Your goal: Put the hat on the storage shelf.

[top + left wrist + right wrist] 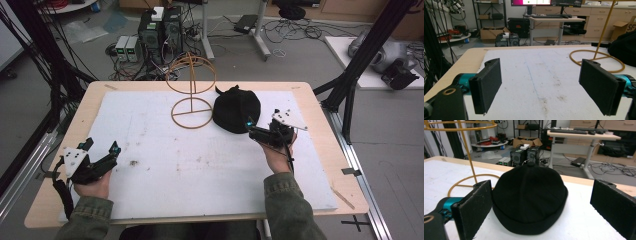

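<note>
A black round cap (236, 108) lies flat on the white mat (165, 165), right of a yellow wire hat stand (191, 87). My right gripper (253, 131) sits just in front of the cap, open, with nothing between its jaws. In the right gripper view the cap (530, 195) lies straight ahead between the wide-apart jaws, the stand (465, 150) to its left. My left gripper (102, 149) rests open near the table's front left, far from the cap. In the left gripper view its jaws frame bare mat, with the stand's base ring (596, 60) and the cap's edge (624, 48) at the right.
The mat covers a wooden table (60, 195). Black frame posts (360, 60) stand off the right edge and cables hang at the left. Computer towers (160, 30) and desks stand on the floor beyond the far edge. Faint stains mark the mat's middle.
</note>
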`<control>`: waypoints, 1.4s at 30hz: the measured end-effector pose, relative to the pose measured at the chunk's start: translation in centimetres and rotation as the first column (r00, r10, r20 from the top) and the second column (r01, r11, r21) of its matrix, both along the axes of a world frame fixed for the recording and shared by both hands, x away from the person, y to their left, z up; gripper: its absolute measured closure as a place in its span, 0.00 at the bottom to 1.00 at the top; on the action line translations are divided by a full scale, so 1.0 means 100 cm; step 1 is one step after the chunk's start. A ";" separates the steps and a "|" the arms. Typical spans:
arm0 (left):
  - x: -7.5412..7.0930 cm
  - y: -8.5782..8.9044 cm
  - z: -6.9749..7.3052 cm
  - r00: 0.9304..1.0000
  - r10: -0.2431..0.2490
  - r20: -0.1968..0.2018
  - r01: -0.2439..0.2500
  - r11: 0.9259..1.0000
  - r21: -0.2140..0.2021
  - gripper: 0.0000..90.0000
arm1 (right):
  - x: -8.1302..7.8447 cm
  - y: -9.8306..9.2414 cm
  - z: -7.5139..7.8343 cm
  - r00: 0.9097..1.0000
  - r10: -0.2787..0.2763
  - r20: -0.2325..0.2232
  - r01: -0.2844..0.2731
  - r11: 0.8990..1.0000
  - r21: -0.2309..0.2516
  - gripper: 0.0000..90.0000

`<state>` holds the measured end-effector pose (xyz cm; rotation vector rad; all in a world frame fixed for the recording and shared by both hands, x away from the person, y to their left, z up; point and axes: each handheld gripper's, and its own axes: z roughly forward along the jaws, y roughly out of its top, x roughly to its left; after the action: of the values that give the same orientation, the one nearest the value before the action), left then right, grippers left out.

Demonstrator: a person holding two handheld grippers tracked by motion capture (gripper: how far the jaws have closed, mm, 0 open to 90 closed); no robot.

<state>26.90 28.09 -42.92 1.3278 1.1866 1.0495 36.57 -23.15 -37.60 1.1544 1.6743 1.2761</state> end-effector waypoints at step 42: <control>0.010 -0.010 -0.001 1.000 -0.025 -0.010 0.025 1.000 0.015 0.21 | 0.082 0.042 -0.025 0.977 -0.030 -0.211 0.010 0.996 -0.094 0.05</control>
<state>27.92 27.11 -43.07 1.3571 1.1688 1.0368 44.77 -18.95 -40.15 1.2850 1.8504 1.0816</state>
